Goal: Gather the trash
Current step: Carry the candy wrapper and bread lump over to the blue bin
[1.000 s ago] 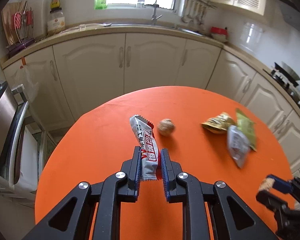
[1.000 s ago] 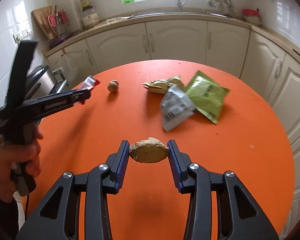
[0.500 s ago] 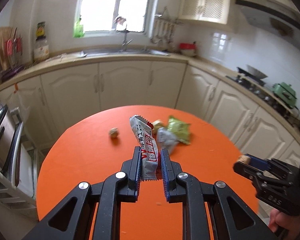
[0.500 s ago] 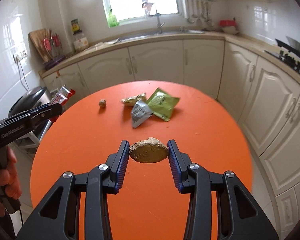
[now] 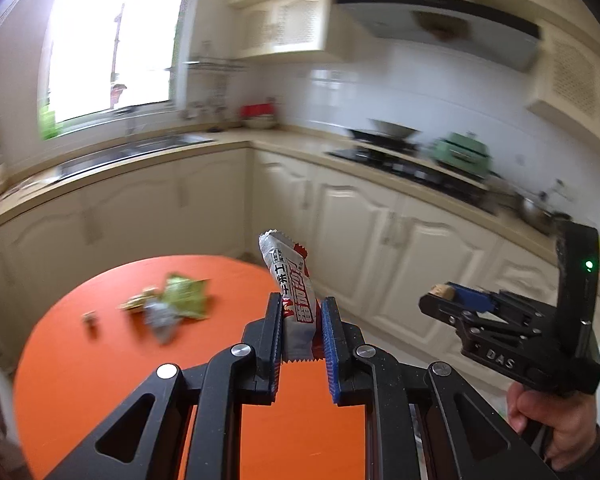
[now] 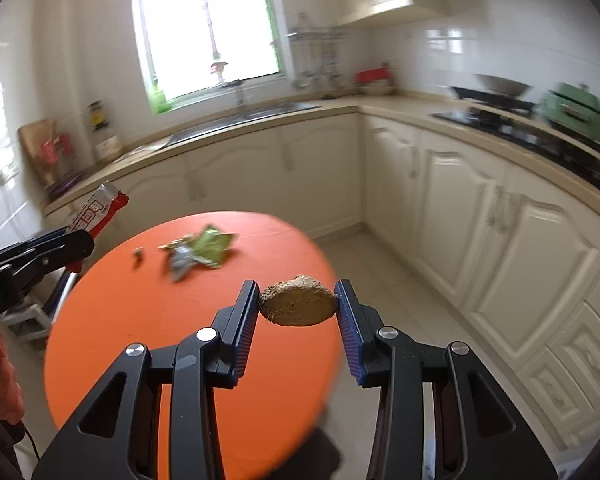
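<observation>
My left gripper [image 5: 300, 320] is shut on a white and red snack wrapper [image 5: 294, 296], held upright above the near edge of the round orange table [image 5: 100, 360]. The wrapper also shows in the right wrist view [image 6: 96, 212]. My right gripper [image 6: 298, 312] is shut on a brown lump of ginger [image 6: 298, 302], held over the table's right edge; it also shows in the left wrist view [image 5: 444, 300]. On the far side of the table lie a green packet [image 6: 212, 244], a grey packet [image 6: 180, 260], a yellow wrapper [image 6: 174, 245] and a small nut [image 6: 138, 256].
Cream cabinets [image 6: 480, 216] and a counter run along the back and right. A sink [image 6: 240, 116] lies under the window, and a stove [image 6: 500, 120] with a green pot [image 6: 576, 108] is at right. Tiled floor [image 6: 400, 280] lies between table and cabinets.
Both grippers have pulled back and swung right, away from the table, still holding the wrapper and the ginger. The trash on the table looks smaller and farther left.
</observation>
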{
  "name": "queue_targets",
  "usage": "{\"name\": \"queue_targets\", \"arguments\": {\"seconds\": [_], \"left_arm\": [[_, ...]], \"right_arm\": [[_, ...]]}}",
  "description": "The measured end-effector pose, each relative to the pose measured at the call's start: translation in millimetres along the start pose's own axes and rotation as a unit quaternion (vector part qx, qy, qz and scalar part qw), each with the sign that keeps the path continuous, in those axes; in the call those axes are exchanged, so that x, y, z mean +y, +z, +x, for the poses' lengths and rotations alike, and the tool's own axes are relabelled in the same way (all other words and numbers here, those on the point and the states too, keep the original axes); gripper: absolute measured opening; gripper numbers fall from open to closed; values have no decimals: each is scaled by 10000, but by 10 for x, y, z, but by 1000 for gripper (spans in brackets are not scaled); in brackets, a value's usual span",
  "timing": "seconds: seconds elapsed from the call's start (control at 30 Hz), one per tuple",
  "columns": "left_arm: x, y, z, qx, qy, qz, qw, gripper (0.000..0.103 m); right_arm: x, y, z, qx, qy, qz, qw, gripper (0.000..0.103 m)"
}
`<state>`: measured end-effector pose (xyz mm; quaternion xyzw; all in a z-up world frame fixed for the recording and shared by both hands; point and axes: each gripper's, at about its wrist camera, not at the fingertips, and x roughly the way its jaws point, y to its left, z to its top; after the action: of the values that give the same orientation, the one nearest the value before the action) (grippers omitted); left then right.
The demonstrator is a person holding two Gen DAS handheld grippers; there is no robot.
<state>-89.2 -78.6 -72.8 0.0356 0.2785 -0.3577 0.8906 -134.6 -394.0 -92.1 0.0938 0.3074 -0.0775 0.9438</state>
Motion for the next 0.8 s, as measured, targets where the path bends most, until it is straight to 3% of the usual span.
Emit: {"name": "queue_targets", "arguments": {"seconds": [0.13, 0.3, 0.57, 0.8], "left_arm": [[-456, 122, 306, 150, -562, 339, 9977, 14], [-1095, 100, 834, 541, -1261, 841, 9870, 14], [-1982, -201, 1852, 1663, -2224, 1231, 9528, 14], [-2556, -515, 2750, 2580, -2510, 1396, 9225, 14]], "right_arm": [[-560, -88, -262, -65, -502, 300, 9983, 39], [-1377, -370, -532, 70, -1185, 790, 9898, 39], [-2493, -1073, -558, 684, -1889, 1598, 9665, 39], [-3206, -1740, -283, 1287, -1931, 2356, 9437, 39]]}}
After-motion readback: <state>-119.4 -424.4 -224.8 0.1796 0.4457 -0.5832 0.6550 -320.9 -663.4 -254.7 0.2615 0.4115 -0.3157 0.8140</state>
